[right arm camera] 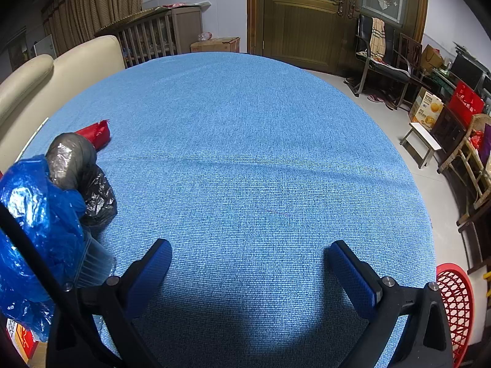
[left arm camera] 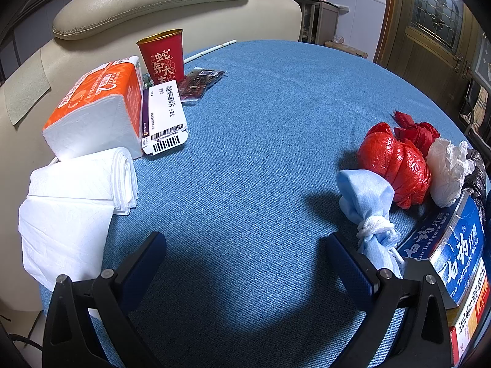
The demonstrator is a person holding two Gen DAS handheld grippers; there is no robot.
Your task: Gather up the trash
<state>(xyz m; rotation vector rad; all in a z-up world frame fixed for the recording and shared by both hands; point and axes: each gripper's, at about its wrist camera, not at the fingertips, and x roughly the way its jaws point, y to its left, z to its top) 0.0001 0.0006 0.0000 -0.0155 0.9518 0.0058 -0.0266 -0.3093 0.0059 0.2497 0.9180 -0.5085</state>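
Grippers come first: your left gripper (left arm camera: 245, 263) has its jaws spread wide over bare blue tablecloth (left arm camera: 260, 122) and holds nothing, and your right gripper (right arm camera: 250, 271) is equally wide and empty. Just beside your left gripper's right-hand finger lies a knotted pale-blue cloth bundle (left arm camera: 368, 208), its long axis running away from you, with a toothpaste box (left arm camera: 451, 251) touching it. Farther out that same way sit a red bag (left arm camera: 396, 165), a crumpled white bag (left arm camera: 448, 171) and black plastic. Your right gripper sees blue (right arm camera: 36, 230) and black bags (right arm camera: 89, 184) off to its left, and a red basket (right arm camera: 454, 303) beyond the table edge to its right. Your left hand looks nearer the bundle.
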